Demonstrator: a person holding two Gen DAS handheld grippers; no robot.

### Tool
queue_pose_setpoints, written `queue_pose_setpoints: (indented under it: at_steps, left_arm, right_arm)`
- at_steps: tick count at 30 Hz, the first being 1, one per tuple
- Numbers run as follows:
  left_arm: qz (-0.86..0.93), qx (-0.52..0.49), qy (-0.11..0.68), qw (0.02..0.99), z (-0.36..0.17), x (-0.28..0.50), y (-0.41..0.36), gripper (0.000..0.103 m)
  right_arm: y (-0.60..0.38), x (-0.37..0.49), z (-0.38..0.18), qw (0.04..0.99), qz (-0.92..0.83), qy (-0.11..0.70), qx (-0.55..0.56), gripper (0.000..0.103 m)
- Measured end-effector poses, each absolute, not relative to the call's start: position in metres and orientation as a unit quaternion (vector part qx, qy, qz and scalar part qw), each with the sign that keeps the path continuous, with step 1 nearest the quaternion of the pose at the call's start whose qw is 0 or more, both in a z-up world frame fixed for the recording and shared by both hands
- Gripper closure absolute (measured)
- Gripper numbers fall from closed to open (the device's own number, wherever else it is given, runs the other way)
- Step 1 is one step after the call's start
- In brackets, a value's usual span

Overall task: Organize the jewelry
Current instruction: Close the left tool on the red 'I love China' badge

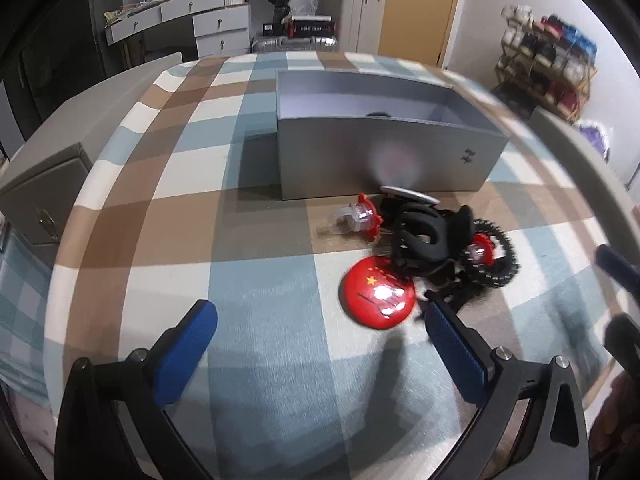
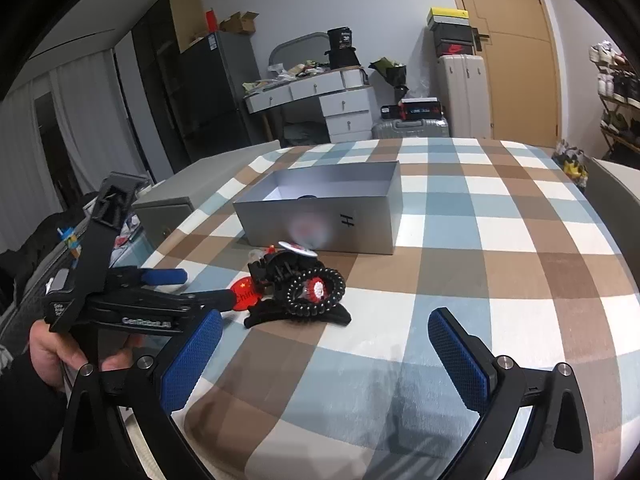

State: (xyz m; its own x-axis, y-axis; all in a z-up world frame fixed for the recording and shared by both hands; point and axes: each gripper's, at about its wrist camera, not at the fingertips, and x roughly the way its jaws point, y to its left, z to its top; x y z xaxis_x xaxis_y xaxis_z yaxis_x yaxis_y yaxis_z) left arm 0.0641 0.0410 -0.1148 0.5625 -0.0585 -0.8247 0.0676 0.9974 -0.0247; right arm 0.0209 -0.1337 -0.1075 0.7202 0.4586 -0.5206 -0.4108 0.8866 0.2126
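Note:
A pile of accessories lies in front of an open grey box (image 1: 384, 156) (image 2: 320, 220): a round red badge (image 1: 376, 294) (image 2: 245, 294), a black hair claw (image 1: 420, 236) (image 2: 276, 270), a black bead bracelet (image 1: 498, 260) (image 2: 316, 290), red and clear plastic pieces (image 1: 362, 216) and a white badge (image 1: 408, 195) (image 2: 298, 247). My left gripper (image 1: 320, 328) (image 2: 200, 284) is open and empty, its right finger beside the red badge. My right gripper (image 2: 324, 340) is open and empty, a little short of the pile. A dark item lies inside the box (image 1: 378, 113).
The pile and box sit on a checked cloth (image 1: 260, 240) (image 2: 480, 280). A grey safe (image 1: 44, 192) (image 2: 164, 212) stands past the left edge. A desk, suitcases, a door and a shoe rack (image 1: 548, 60) stand behind.

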Motion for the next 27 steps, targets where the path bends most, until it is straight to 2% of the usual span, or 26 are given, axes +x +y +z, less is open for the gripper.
queue_pose_setpoints:
  at_steps: [3,8,10,19,27]
  left_arm:
    - [-0.049,0.011,0.471,0.881,-0.114,0.067,0.036,0.014]
    - [-0.057,0.051,0.471,0.879,-0.111,0.068,0.019,0.017]
    - [-0.064,0.055,0.477,0.875,-0.111,0.069,0.016,0.03]
    - [-0.091,0.069,0.49,0.864,-0.11,0.067,0.004,0.064]
    - [-0.094,0.06,0.489,0.865,-0.11,0.067,0.005,0.066]
  right_arm:
    - [-0.135,0.021,-0.109,0.926,0.234,0.292,0.038,0.0]
    - [-0.137,0.021,-0.109,0.927,0.232,0.292,0.034,0.0]
    - [-0.139,0.02,-0.109,0.928,0.231,0.291,0.035,0.0]
    - [-0.142,0.021,-0.109,0.928,0.23,0.291,0.043,0.0]
    - [-0.145,0.02,-0.111,0.927,0.227,0.294,0.046,0.0]
